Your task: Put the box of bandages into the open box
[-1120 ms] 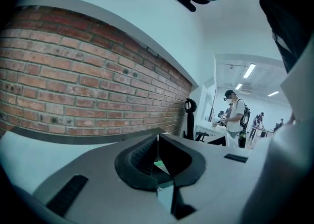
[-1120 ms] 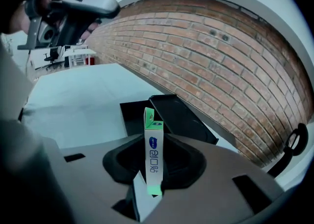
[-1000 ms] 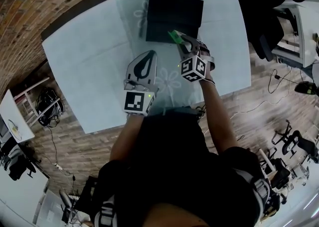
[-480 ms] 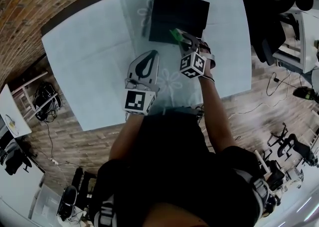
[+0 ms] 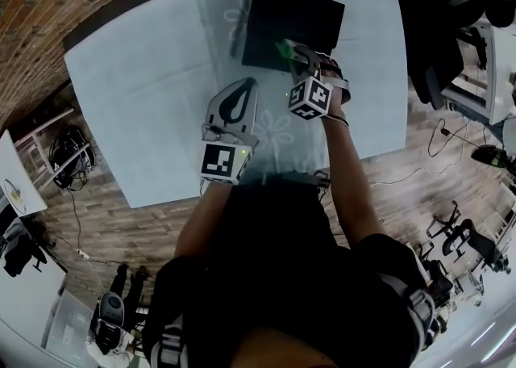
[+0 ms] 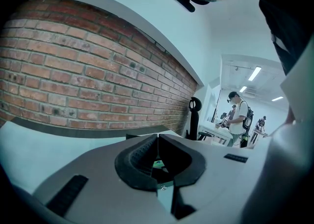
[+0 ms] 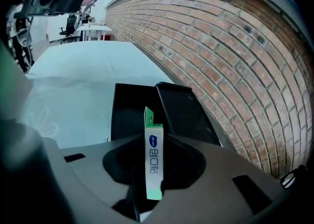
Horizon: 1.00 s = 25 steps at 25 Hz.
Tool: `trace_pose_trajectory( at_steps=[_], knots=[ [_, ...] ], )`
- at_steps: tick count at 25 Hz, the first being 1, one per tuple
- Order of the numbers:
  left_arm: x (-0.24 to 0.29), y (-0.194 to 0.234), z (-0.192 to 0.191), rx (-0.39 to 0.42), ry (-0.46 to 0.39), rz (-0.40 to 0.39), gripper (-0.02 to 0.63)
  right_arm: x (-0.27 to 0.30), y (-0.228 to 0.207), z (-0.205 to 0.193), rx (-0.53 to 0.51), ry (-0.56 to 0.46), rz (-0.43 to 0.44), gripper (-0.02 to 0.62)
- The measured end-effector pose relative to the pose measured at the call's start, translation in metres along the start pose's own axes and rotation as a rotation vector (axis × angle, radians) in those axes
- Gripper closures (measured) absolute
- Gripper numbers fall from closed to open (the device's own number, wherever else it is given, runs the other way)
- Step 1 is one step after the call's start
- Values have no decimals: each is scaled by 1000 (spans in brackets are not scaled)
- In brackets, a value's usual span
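Bandage box (image 7: 153, 159) over the open box's (image 5: 300, 11) near edge.
My right gripper (image 5: 290, 53) clamps it upright; my left gripper (image 6: 158, 139), nearer and left, has jaws together, empty.

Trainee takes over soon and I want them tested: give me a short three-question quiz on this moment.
1. True or false: the right tool grips the box of bandages.
2. Where does the open box sit? A) on the floor B) on the table, ahead of the right tool C) on a chair
3. Fill in: the left tool has its jaws ____, with nothing between them.
Key: 1 true; 2 B; 3 shut.
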<state>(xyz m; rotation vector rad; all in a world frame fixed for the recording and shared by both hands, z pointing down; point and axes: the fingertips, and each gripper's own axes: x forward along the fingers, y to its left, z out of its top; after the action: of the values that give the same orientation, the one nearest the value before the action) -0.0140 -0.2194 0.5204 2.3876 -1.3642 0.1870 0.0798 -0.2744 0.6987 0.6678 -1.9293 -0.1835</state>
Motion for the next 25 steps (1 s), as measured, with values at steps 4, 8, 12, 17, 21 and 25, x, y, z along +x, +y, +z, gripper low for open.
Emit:
trace_pose_trajectory(
  at_steps=[4,8,12,17,21,25],
  knots=[
    [2,1,-3,-1,5,4,568,7,1,-1,-28,11,1,495],
    [4,5,-4,-1,13,7,568,16,-1,-4,-51,23,7,495],
    [4,6,-6,-5,13,3,568,21,2,-5,-74,32,15,495],
    [4,7,-8,-16,14,5,568,29,8,-10,-81,32,23,496],
    [3,10,-8,-18,18,9,568,32,4,-8,-88,27,4,497],
    [3,11,-11,-19,22,12,568,33,3,-7,-100,21,-10,495]
  ],
)
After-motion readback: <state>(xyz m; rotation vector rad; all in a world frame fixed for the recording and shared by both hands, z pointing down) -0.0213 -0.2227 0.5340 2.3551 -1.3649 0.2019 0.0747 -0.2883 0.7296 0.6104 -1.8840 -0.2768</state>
